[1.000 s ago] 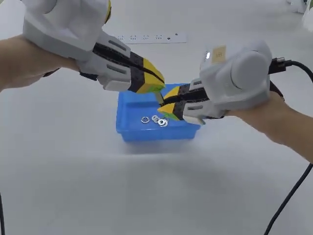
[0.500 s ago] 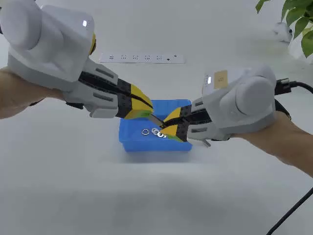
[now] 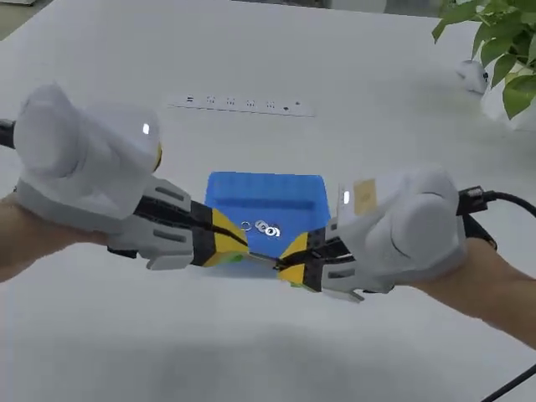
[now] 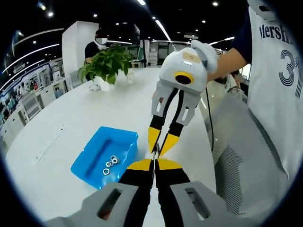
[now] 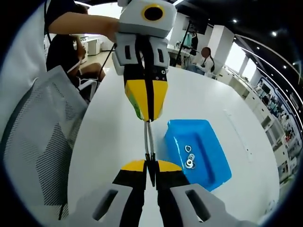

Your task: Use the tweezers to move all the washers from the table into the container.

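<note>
A blue container [image 3: 266, 188] sits mid-table with several washers [image 3: 261, 228] lying in it. Just in front of its near edge my two grippers meet tip to tip. The left gripper [image 3: 239, 249] and the right gripper [image 3: 289, 264] are both shut on thin metal tweezers [image 3: 264, 257] that span the gap between them. In the left gripper view the left gripper [image 4: 154, 163] faces the right gripper [image 4: 158, 147], with the container [image 4: 106, 156] to the left. In the right gripper view the tweezers [image 5: 147, 142] run from the right gripper [image 5: 151, 165] to the left gripper [image 5: 147, 116].
A white power strip [image 3: 243, 105] lies beyond the container. A potted plant [image 3: 494, 42] stands at the far right corner. A black cable [image 3: 502, 201] trails from the right gripper. A mesh chair [image 5: 42, 142] stands at the table's edge. People stand in the background.
Both grippers have come back from above the container to just in front of its near edge, still tip to tip. The head camera has shifted too.
</note>
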`<state>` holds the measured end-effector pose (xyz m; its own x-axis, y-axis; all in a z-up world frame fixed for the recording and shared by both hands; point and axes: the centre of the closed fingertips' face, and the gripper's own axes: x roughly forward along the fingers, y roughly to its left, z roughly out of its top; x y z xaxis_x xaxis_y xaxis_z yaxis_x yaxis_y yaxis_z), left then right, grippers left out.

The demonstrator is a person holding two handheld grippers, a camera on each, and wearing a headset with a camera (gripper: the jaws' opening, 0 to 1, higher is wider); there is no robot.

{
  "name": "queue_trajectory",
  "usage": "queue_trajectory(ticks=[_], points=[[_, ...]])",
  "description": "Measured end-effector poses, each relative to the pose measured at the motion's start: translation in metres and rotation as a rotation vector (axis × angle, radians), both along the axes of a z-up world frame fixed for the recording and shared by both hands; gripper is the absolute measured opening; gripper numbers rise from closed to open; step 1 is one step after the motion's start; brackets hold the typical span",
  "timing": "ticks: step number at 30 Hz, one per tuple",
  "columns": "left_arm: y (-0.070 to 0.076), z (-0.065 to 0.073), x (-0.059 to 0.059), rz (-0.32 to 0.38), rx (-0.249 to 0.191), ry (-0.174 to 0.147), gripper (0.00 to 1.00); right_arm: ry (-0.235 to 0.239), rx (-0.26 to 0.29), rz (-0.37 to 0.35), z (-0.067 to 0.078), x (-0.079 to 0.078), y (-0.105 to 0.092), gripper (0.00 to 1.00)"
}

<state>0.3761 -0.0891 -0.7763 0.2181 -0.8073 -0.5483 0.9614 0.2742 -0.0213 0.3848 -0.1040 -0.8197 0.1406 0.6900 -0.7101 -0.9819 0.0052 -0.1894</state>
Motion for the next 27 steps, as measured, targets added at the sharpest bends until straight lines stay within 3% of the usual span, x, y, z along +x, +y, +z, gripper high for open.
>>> queue_trajectory(ticks=[8,9,11,15,17,19,24,27], points=[[-0.002,-0.03,0.006,0.025,0.022,0.042,0.06,-0.016,-0.102,0.006,-0.029,0.005,-0.005,0.08],[0.0,-0.038,0.009,0.037,0.039,0.058,0.05,-0.01,-0.109,0.001,-0.033,0.007,-0.005,0.08],[0.003,-0.05,0.014,0.038,0.071,0.058,0.05,0.002,-0.118,-0.008,-0.037,0.009,-0.005,0.08],[0.006,-0.064,0.023,0.059,0.056,0.106,0.05,0.01,-0.14,-0.023,-0.047,0.014,-0.005,0.08],[0.006,-0.069,0.025,0.061,0.062,0.109,0.05,0.018,-0.143,-0.025,-0.05,0.016,-0.006,0.08],[0.006,-0.074,0.024,0.061,0.061,0.129,0.05,0.019,-0.152,-0.019,-0.054,0.017,-0.006,0.08],[0.006,-0.09,0.018,0.048,0.086,0.145,0.05,0.016,-0.156,-0.014,-0.054,0.023,-0.005,0.08],[0.006,-0.092,0.015,0.044,0.078,0.162,0.05,0.014,-0.165,0.011,-0.057,0.023,-0.006,0.08]])
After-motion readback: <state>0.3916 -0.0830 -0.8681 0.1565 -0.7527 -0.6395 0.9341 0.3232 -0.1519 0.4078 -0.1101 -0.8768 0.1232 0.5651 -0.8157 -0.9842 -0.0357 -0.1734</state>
